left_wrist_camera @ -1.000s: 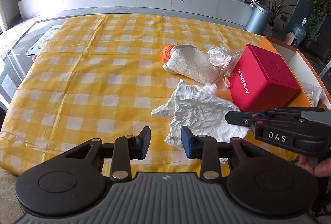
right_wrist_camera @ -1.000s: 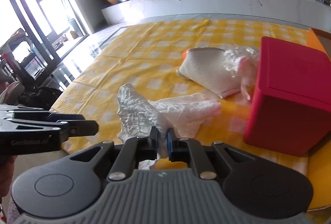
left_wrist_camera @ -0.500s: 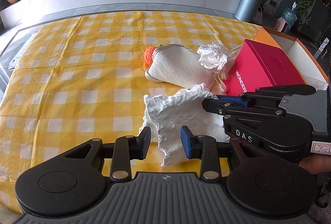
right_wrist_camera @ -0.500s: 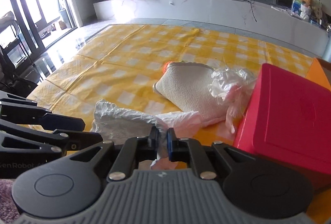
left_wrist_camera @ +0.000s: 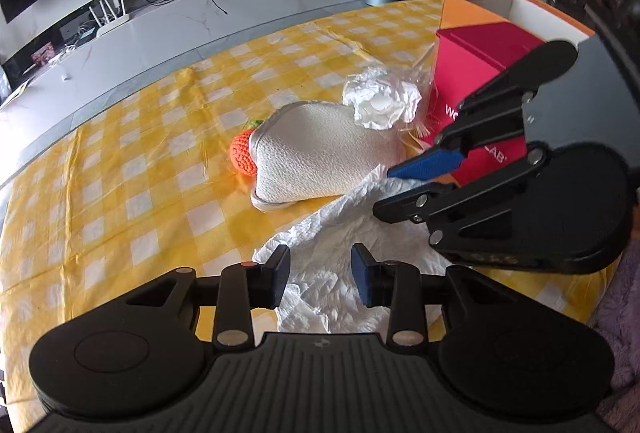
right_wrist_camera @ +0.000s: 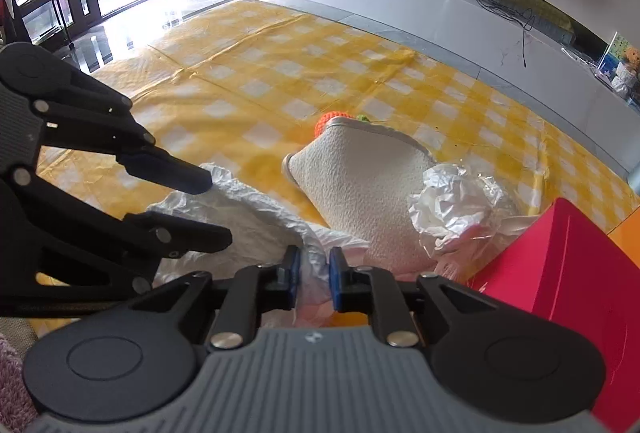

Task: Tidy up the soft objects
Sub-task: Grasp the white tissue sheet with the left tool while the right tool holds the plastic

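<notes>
Room: living room with a long pale marble-look counter along the far wall, a white router with aerials on it.
Table: one table (left_wrist_camera: 120, 193) under a glossy yellow-and-white checked cloth, creased in long folds.
Landmark: one magenta box (left_wrist_camera: 476, 73), smooth and hard-edged, white lettering on its side; an orange-walled open carton (left_wrist_camera: 472, 13) stands just behind it.
Soft things, count: four.
White sheet: one crumpled white sheet (left_wrist_camera: 344, 233), thin and heavily wrinkled, spread flat on the table in front of the box.
Pouch: one cream pouch (left_wrist_camera: 320, 157), pebbled fabric with a grey edge, lying to the left of the box, beyond the sheet.
Knitted piece: one orange crocheted ball (left_wrist_camera: 242, 153) with a green tip, touching the pouch's end away from the box.
Wad: one crinkled clear-and-white plastic wad (left_wrist_camera: 380, 101) between pouch and box.
Left gripper (left_wrist_camera: 320, 275): jaws spread, hanging above the sheet's near part.
Right gripper (right_wrist_camera: 313, 273): jaws have just been parting; the sheet's edge lies in the narrow gap, no longer pinched.
</notes>
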The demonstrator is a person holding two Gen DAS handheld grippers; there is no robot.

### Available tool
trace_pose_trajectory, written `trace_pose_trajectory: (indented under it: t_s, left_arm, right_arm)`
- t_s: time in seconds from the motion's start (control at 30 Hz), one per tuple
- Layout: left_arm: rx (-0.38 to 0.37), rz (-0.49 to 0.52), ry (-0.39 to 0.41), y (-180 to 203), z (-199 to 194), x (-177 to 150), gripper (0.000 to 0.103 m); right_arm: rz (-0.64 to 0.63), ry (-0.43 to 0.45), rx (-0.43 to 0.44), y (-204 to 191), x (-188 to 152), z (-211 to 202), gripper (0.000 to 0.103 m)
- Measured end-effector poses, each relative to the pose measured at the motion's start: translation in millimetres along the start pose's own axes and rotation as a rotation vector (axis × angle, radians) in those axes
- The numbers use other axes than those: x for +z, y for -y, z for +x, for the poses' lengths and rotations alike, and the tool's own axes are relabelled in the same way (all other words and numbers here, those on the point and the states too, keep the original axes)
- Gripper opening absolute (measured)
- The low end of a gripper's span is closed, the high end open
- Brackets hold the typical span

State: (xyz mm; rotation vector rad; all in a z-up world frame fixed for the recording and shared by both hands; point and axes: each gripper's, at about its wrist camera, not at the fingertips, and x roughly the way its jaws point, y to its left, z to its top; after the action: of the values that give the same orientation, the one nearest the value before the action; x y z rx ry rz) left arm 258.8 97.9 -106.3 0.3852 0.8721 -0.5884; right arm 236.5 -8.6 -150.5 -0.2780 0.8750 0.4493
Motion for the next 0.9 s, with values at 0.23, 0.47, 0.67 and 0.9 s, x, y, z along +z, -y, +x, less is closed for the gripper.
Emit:
trace_pose_trajectory:
  t_s: [0.23, 0.47, 0.67, 0.9]
  left_arm:
    - [-0.072, 0.158, -0.009, 14.0, 8.2, 4.7, 0.072]
    - [-0.081, 0.233, -0.089, 26.2, 36.6, 12.7, 0.083]
    - [-0.075, 0.142, -0.118, 21.1, 48.1, 13.4, 0.085]
    - [-0.064, 0.031, -0.116, 18.9, 44.1, 9.6, 0.054]
  right_arm:
    - [-0.031, 0.048, -0.002, -0.1, 1.5, -26.5, 0.024]
    - [0.006, 0.062, 0.001, 12.2, 1.2, -42.1, 0.035]
    - [0.046, 0.063, 0.007, 27.4, -0.1, -45.3, 0.04]
    - [0.024, 0.063, 0.018, 28.5, 4.4, -42.2, 0.041]
